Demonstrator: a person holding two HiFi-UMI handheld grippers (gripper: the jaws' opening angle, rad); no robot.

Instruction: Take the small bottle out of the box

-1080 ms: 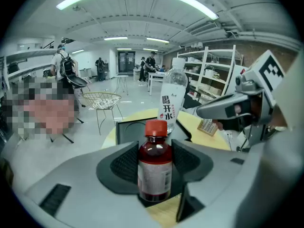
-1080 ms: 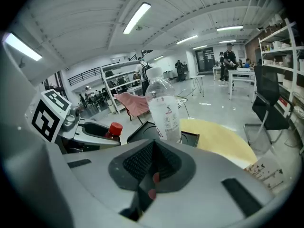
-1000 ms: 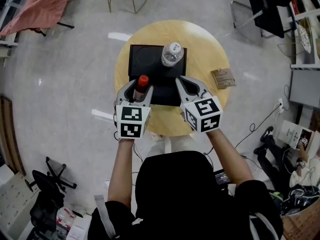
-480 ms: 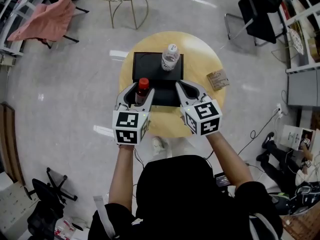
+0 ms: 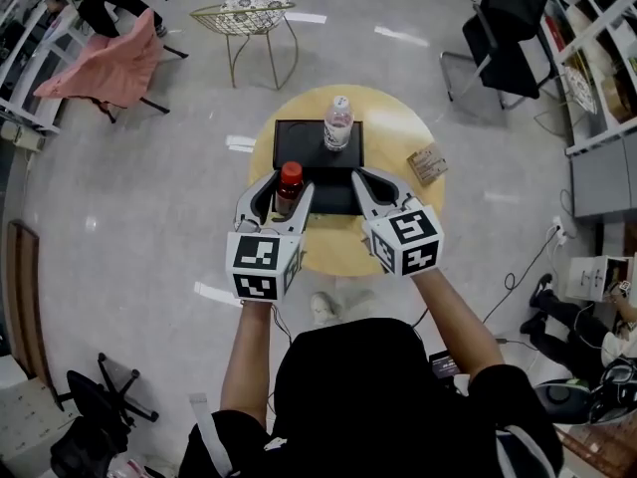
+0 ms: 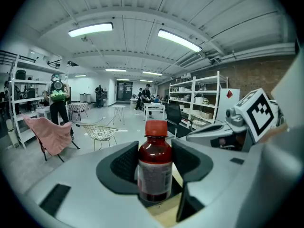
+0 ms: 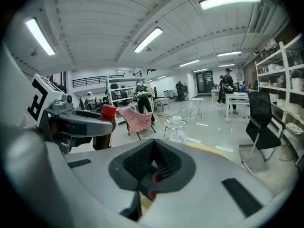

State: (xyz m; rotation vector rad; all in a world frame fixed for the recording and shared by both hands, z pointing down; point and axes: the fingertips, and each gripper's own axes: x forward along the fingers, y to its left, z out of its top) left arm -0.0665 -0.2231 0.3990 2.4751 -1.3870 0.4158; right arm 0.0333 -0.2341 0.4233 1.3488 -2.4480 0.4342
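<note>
A small dark red bottle with a red cap (image 5: 290, 185) is held upright between the jaws of my left gripper (image 5: 284, 191), above the near edge of the black box (image 5: 299, 132). In the left gripper view the bottle (image 6: 154, 167) fills the gap, and the left gripper (image 6: 154, 164) is shut on it. My right gripper (image 5: 364, 179) hovers beside it on the right, shut with nothing in it (image 7: 153, 161). A clear water bottle (image 5: 338, 122) stands in the box's far side, also in the right gripper view (image 7: 178, 129).
The box lies on a round wooden table (image 5: 398, 127), which also holds a brown packet (image 5: 426, 162) at its right. A wire chair (image 5: 249, 18), a pink-draped chair (image 5: 109, 63) and a black office chair (image 5: 508, 18) stand on the floor beyond.
Both grippers have risen together with the small bottle, and the table and box look smaller and farther away. The water bottle has stayed in the box.
</note>
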